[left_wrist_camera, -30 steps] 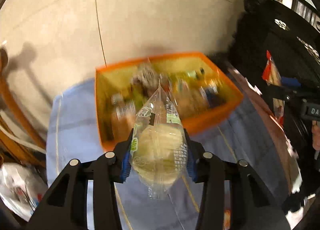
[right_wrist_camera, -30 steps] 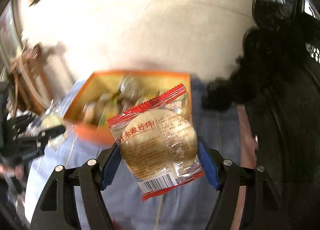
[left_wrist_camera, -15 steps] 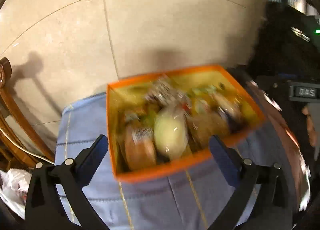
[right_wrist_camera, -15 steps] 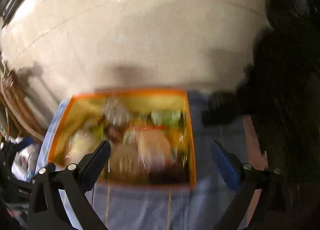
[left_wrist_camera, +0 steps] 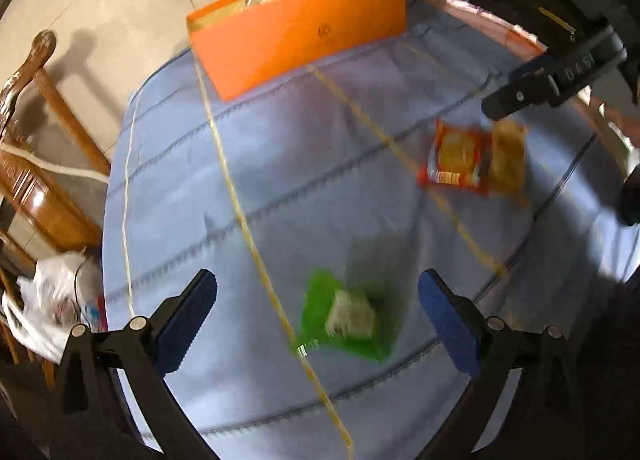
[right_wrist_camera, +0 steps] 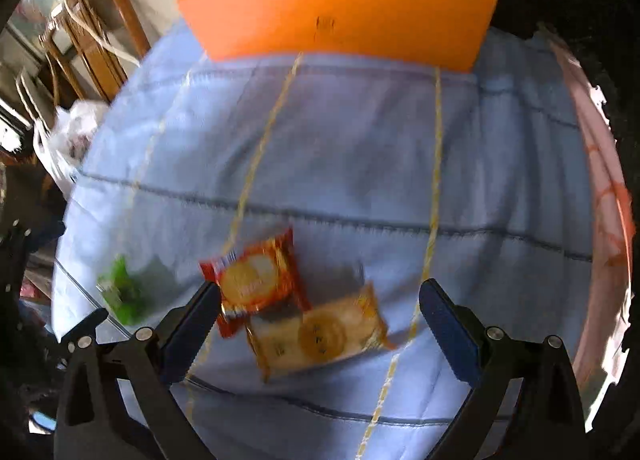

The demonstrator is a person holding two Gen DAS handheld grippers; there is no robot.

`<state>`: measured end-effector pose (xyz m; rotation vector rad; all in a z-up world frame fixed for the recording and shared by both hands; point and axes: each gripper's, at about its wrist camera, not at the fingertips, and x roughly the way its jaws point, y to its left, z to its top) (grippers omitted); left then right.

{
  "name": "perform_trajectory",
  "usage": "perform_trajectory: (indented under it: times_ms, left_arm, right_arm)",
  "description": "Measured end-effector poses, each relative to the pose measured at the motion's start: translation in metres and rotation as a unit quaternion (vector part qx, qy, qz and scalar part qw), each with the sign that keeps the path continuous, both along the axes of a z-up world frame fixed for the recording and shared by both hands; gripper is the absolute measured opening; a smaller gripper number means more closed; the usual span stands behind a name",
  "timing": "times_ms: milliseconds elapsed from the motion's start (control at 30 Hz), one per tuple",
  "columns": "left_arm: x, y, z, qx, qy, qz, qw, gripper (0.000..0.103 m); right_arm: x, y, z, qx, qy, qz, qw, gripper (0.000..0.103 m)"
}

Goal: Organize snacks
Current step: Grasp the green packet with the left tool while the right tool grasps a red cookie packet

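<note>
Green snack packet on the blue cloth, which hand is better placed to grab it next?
Left. The green snack packet lies between the open left claw, while the open right claw frames the red packet and the yellow one.

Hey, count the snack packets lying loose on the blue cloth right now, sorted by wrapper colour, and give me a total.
Green packet: 1
Red packet: 1
Yellow packet: 1
Total loose on the blue cloth: 3
Those inside the orange box are not counted.
</note>
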<state>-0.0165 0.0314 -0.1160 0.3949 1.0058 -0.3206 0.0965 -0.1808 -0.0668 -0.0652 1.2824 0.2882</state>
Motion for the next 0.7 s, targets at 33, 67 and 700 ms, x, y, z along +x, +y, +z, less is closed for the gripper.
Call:
perform_trajectory:
  times_ms: [33,67,700]
  left_arm:
    - [-0.006,0.005,-0.003,-0.016,0.0,0.008,0.9998,0.099]
    - [-0.009,0.011,-0.005,-0.041,0.01,0.011,0.9991,0.099]
    - [-0.007,0.018,-0.055,-0.095,-0.001,0.082,0.9921,0.099]
  right_arm:
    - [-0.004,0.005,-0.001,-0.004,-0.008,0.008,1.0,0.099]
    - [-0.005,0.007,-0.003,-0.008,-0.019,0.021,1.0,0.099]
    - [-0.008,0.055,-0.05,-0.059,-0.067,0.161,0.983,0.099]
